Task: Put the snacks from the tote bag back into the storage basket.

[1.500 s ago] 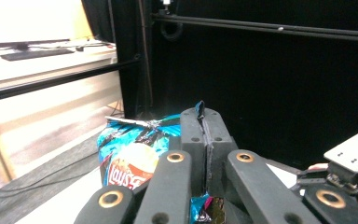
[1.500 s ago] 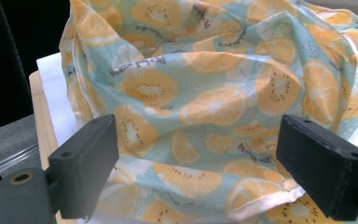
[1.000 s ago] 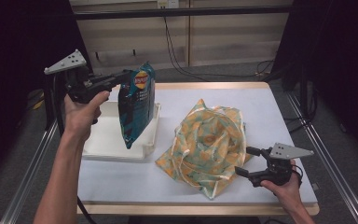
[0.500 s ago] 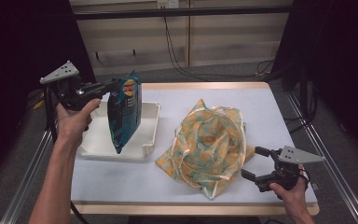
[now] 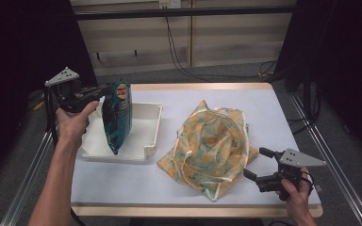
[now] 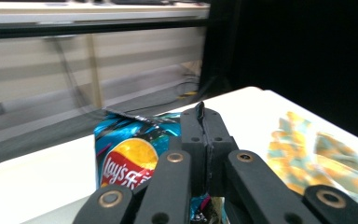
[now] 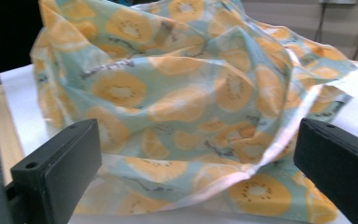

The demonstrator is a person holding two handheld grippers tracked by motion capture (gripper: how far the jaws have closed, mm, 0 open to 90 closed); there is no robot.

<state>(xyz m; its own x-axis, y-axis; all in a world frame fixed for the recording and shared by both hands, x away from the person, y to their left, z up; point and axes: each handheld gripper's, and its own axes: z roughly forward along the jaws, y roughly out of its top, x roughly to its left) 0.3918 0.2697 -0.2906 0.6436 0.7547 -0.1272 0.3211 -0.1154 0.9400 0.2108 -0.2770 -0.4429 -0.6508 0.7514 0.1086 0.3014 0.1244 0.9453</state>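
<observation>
A blue Lay's chip bag [image 5: 117, 115] hangs upright over the white tray [image 5: 146, 136], its lower end inside the tray. My left gripper [image 5: 104, 89] is shut on the bag's top edge; in the left gripper view the jaws [image 6: 204, 140] pinch together over the chip bag [image 6: 130, 154]. A crumpled cloth bag printed with yellow fruit slices [image 5: 212, 146] lies in the middle of the table. My right gripper [image 5: 257, 163] stands open just right of the cloth's front corner, touching nothing. In the right gripper view the fruit-print cloth [image 7: 182, 107] lies right beyond the spread jaws.
The white-topped table [image 5: 273, 113] has a wooden rim and metal rails along both sides. Cables hang over the floor behind it. Bare tabletop lies at the far right and along the front left.
My left gripper has carried the chip bag leftward and lower, down over the tray. My right gripper has drawn back to the right and toward the front edge, away from the cloth.
</observation>
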